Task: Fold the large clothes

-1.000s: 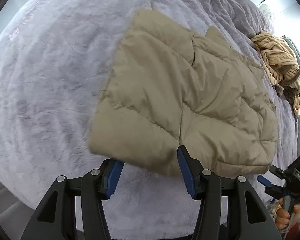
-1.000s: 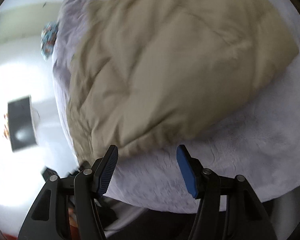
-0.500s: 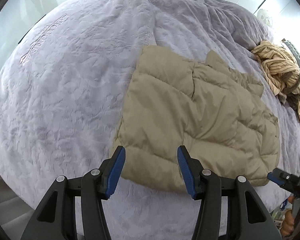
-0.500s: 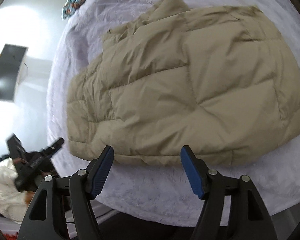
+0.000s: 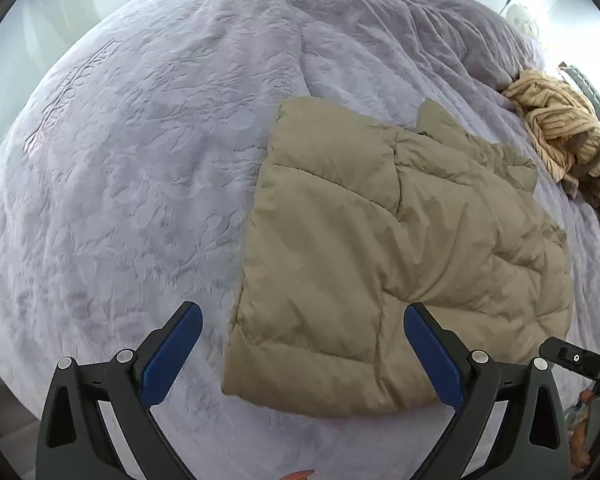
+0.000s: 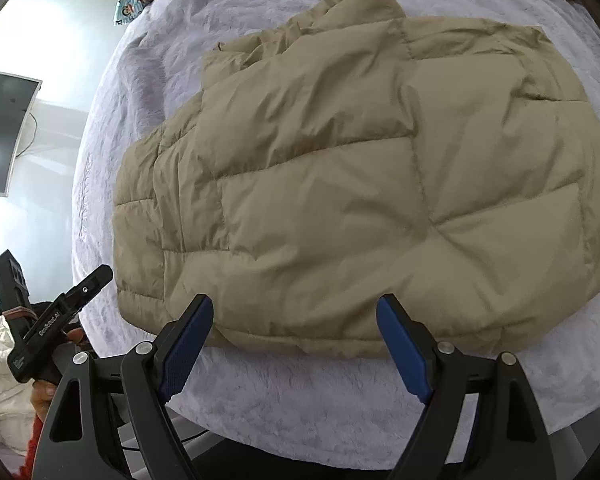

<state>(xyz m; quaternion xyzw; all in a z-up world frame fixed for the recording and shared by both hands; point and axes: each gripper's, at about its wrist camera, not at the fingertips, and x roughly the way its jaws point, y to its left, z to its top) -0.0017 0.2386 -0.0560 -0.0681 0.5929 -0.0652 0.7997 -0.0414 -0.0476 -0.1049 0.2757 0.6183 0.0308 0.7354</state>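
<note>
Jaws opening, both hand-held grippers over jacket

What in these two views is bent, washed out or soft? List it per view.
Left wrist: fisheye bulges the lilac blanket; window glare whitens the top right; khaki puffer jacket sharp. Right wrist: bright wall blown out at left; jacket sharp, edges curved.

My two wrist cameras look steeply down from close above the lilac plush-covered bed, left and right at its near edge; both share the folded beige quilted puffer jacket
</note>
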